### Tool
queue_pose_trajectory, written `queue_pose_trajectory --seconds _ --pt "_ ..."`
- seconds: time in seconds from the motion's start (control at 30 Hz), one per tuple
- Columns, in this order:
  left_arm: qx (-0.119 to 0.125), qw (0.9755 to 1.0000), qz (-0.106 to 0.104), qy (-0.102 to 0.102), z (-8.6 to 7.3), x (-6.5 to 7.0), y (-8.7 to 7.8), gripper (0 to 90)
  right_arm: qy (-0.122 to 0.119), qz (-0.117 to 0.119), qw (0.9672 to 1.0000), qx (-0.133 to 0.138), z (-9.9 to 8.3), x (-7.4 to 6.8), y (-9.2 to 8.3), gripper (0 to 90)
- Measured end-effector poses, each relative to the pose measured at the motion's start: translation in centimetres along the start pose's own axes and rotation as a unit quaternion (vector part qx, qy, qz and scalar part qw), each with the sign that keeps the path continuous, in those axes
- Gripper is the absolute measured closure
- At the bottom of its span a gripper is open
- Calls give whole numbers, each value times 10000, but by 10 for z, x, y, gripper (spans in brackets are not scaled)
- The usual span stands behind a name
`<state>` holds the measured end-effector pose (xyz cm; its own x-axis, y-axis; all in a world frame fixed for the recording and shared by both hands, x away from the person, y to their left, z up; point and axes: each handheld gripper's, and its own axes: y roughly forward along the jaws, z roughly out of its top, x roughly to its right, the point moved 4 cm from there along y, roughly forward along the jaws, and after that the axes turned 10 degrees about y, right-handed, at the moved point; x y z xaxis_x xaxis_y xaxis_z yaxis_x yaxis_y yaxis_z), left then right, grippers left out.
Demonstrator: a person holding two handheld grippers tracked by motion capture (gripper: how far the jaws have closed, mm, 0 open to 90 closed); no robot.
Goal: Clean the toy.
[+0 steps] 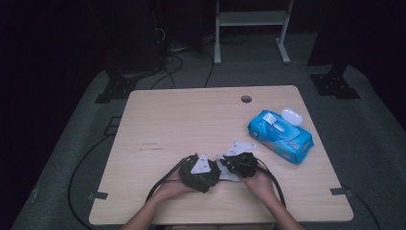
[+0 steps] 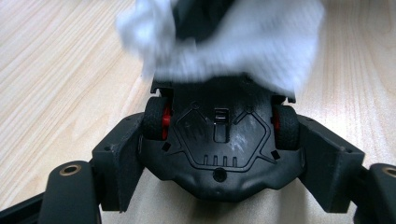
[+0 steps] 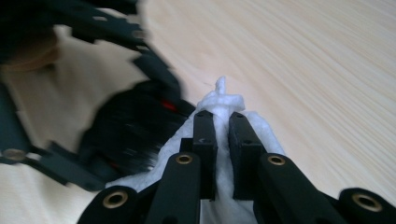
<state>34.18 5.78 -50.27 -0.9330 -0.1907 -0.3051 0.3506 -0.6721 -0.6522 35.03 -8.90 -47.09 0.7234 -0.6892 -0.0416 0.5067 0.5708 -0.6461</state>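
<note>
On the wooden table (image 1: pixel 182 120), my left tongs (image 2: pixel 219 140) are squeezing a black toy car (image 2: pixel 219 154) while my right tongs (image 3: pixel 223 126) are pinching a white wipe (image 3: pixel 224 100).

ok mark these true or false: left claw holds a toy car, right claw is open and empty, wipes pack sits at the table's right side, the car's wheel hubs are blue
1. The left claw grips a black toy car: true.
2. The right claw is open and empty: false, it is shut on a white wipe.
3. A blue wipes pack lies on the table's right side: true.
4. The car's wheel hubs are blue: false, they are red.
</note>
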Motion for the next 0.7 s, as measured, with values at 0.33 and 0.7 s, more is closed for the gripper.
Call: queue_pose_trajectory --seconds 0.33,0.7 --pt "-36 10000 33 -83 -4 -2 -1 237 -310 997 9943 -201 7 -42 23 822" --pt "-122 9997 189 -103 -12 -13 -9 237 204 337 9991 -165 -14 19 -17 821"
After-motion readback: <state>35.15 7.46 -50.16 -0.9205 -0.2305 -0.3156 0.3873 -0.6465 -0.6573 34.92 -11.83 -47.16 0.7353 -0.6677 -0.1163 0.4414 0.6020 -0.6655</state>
